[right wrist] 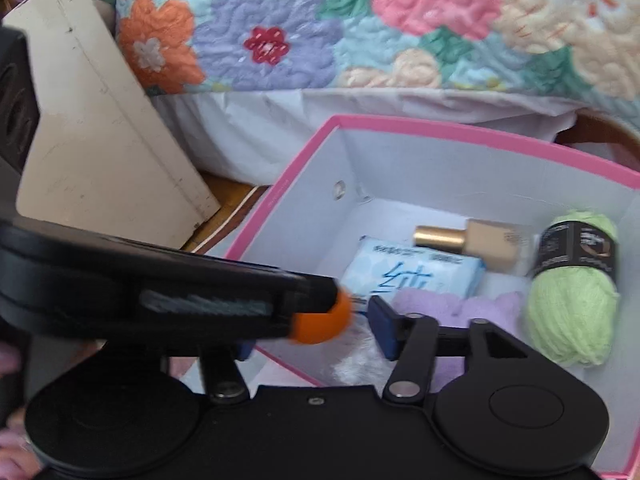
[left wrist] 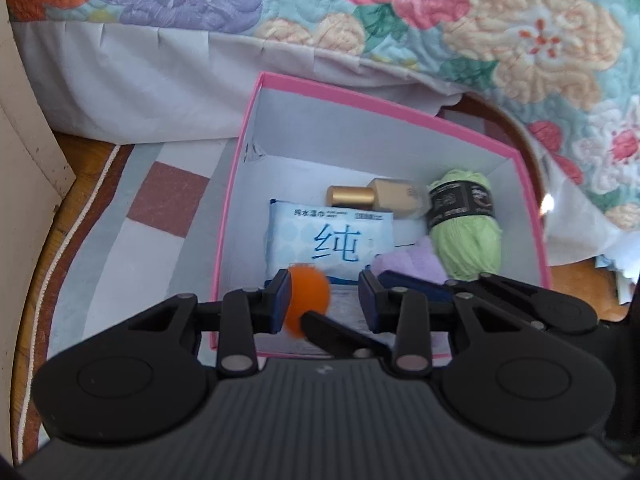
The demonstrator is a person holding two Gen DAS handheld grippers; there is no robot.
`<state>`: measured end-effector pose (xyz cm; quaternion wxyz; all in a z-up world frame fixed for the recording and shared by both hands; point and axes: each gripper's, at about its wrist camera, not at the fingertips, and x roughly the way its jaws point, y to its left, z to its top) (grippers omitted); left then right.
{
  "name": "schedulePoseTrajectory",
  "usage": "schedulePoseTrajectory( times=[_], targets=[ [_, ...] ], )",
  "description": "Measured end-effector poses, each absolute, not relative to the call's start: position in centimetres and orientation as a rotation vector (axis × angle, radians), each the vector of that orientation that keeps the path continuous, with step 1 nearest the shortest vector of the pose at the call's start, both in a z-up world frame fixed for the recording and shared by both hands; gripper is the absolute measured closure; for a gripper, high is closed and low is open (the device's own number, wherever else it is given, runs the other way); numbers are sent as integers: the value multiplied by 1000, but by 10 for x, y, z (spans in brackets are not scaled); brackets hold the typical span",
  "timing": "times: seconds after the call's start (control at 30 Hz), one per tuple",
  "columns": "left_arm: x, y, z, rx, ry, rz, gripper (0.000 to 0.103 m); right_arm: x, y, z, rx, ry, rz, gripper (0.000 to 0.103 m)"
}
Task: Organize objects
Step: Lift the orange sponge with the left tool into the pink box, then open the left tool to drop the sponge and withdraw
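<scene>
While the left gripper (left wrist: 326,304) hangs wide open over the pink box (left wrist: 240,152), an orange pom-pom (left wrist: 308,304) touches its left finger; right gripper (right wrist: 320,326) also spread wide.

The box (left wrist: 440,118) sits on a mat (left wrist: 132,216), with the bed quilt (left wrist: 400,20) behind it at twelve o'clock. Inside the box, the wipes pack (left wrist: 328,240) lies at centre; the bottle (left wrist: 376,198) lies on its side just behind it. The yarn skein (left wrist: 466,224) rests at three o'clock against the wall, with a cloth (left wrist: 412,264) beside it at the near side. A ball (left wrist: 306,300) is at six o'clock, over the near edge of the pack. A board (right wrist: 104,132) leans at ten o'clock outside the box.
</scene>
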<state>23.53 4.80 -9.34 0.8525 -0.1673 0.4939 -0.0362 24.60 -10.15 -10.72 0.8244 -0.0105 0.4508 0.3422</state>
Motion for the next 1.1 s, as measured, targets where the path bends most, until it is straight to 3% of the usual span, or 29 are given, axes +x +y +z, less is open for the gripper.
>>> schedulePoseTrajectory(
  times=[0.1, 0.2, 0.57, 1.1],
  targets=[
    [230, 51, -78, -302, 1015, -66, 68, 245, -114, -97, 19, 945, 708, 30],
    [223, 54, -63, -282, 1009, -64, 67, 239, -125, -83, 40, 918, 676, 30],
    [183, 45, -20, -163, 1058, -49, 52, 194, -142, -32, -8, 850, 622, 30],
    [111, 31, 37, -64, 983, -39, 34, 123, -156, 29, -82, 811, 572, 26]
  ],
)
